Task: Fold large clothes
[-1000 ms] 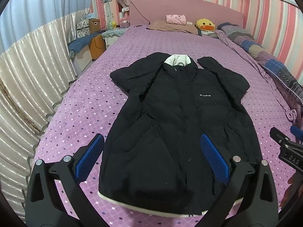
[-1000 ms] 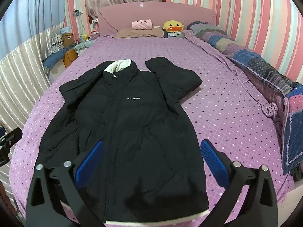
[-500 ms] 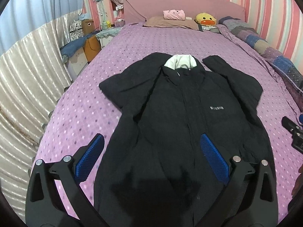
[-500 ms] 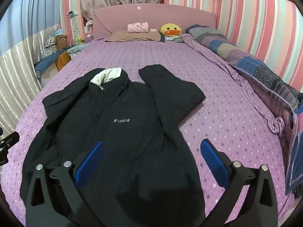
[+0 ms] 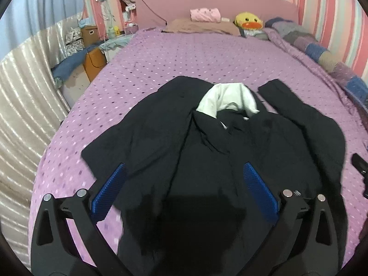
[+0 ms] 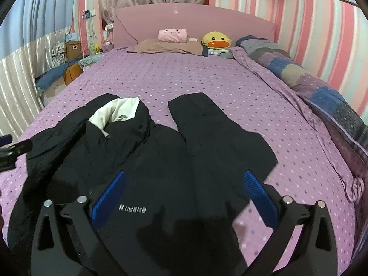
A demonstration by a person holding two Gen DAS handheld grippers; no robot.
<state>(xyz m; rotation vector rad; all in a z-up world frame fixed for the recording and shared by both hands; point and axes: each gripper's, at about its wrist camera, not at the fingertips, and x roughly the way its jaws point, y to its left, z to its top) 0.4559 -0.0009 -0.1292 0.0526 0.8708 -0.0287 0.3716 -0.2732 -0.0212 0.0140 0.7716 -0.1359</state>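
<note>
A black padded coat (image 5: 207, 156) with a white-lined collar (image 5: 226, 99) lies flat, front up, on the purple dotted bed (image 5: 184, 53). Both sleeves are bent up beside the body. My left gripper (image 5: 184, 181) hovers open over the coat's chest, near its left sleeve (image 5: 138, 133). In the right wrist view the same coat (image 6: 147, 161) shows a small white chest logo (image 6: 132, 208). My right gripper (image 6: 184, 188) hovers open above the coat's right side, by the right sleeve (image 6: 218, 138). Neither gripper holds cloth.
Pillows, a pink cushion (image 6: 172, 35) and a yellow duck toy (image 6: 216, 40) lie by the pink headboard. A patchwork quilt (image 6: 322, 92) runs along the bed's right edge. Boxes and clutter (image 5: 89, 46) stand left of the bed, beside a pale curtain (image 5: 20, 96).
Both grippers have moved forward from the coat's hem up over its chest and shoulders. The coat itself lies as before. Both stay open.
</note>
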